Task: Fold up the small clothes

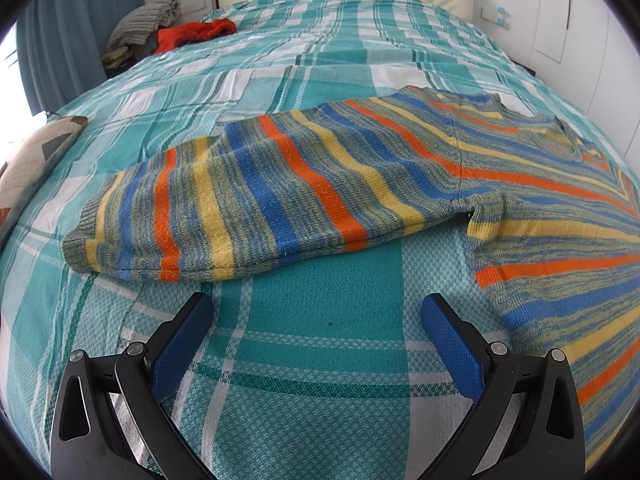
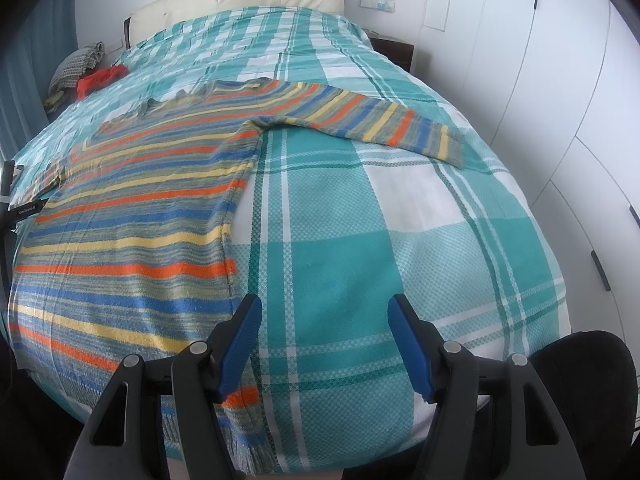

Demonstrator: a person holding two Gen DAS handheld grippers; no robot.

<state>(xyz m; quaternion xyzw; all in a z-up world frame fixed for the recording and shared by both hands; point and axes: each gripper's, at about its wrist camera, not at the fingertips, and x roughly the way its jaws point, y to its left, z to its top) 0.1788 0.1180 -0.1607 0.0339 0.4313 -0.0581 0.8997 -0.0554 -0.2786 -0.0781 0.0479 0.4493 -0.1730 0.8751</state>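
Two grippers hover with fingers apart and holding nothing over the plaid bedspread (image 1: 320,320): the left gripper (image 1: 318,344) just below the outstretched sleeve of the striped sweater (image 1: 400,172), which lies flat, the right gripper (image 2: 326,344) at its hem-side edge

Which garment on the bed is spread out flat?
The striped sweater, lying flat on the plaid bedspread with a sleeve stretched out. The red garment and the grey one are bunched near the headboard.
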